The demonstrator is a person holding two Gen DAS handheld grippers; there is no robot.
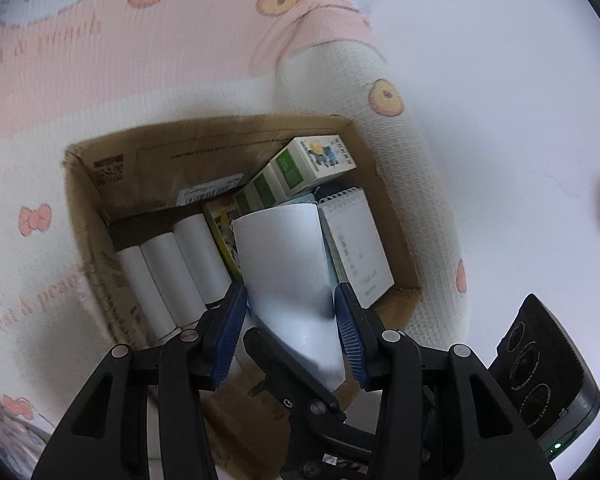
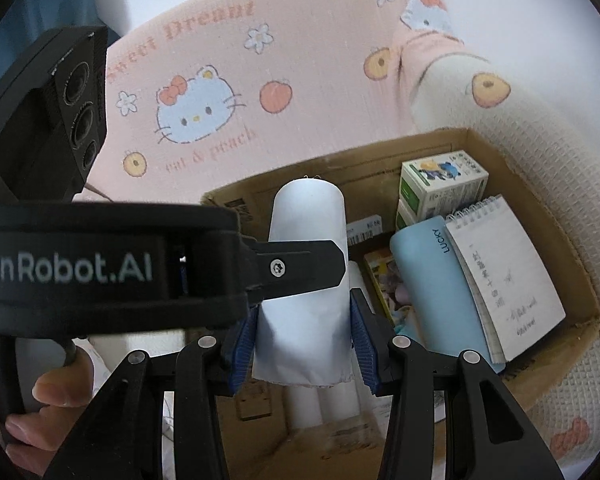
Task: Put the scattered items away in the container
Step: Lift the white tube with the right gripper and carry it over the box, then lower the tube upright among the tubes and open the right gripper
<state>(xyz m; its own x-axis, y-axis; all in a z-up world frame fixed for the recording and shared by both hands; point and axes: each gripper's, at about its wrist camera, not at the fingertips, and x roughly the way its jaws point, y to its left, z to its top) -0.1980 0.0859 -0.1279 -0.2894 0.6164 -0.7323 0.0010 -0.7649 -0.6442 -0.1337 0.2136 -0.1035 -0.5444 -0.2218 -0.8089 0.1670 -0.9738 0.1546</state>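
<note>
Both grippers, left and right, clamp one curled white sheet; lower it together into the cardboard box gap just ahead, beside the white rolls.

Bright, washed-out right side; fisheye edges dark (slight motion blur).

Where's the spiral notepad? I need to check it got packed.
In both views the notepad lies inside the box by its right wall, beside the blue book.
</note>
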